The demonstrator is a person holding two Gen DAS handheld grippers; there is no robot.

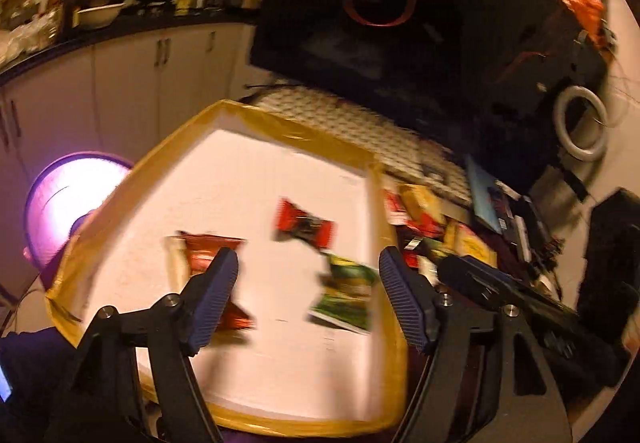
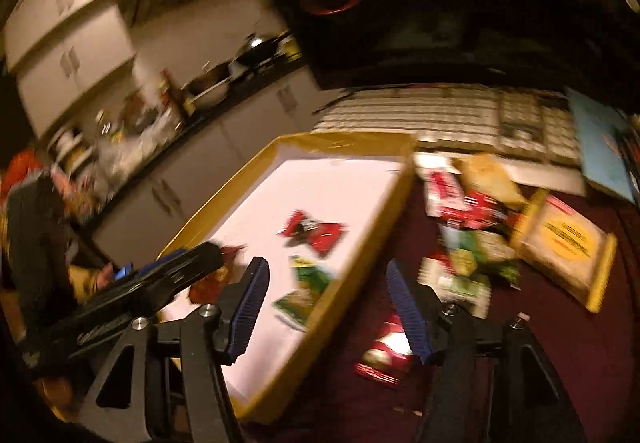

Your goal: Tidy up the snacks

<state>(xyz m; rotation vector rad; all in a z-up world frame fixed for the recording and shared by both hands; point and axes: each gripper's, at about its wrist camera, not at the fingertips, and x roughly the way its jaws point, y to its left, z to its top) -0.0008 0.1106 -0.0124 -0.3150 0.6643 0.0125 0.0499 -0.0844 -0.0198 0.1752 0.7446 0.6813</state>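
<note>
Lying inside the white tray [image 1: 224,399] with the yellow rim are three snack packets: a red one [image 1: 305,226] farthest, a green one [image 1: 346,293] near right, an orange-red one [image 1: 208,255] near left. Left tongs [image 1: 308,299] stand released above them, holding nothing. Right tongs [image 2: 328,307] are likewise released and empty, straddling the tray's right rim. More snacks [image 2: 468,239] lie heaped on the table [image 2: 560,343] right of the tray.
</note>
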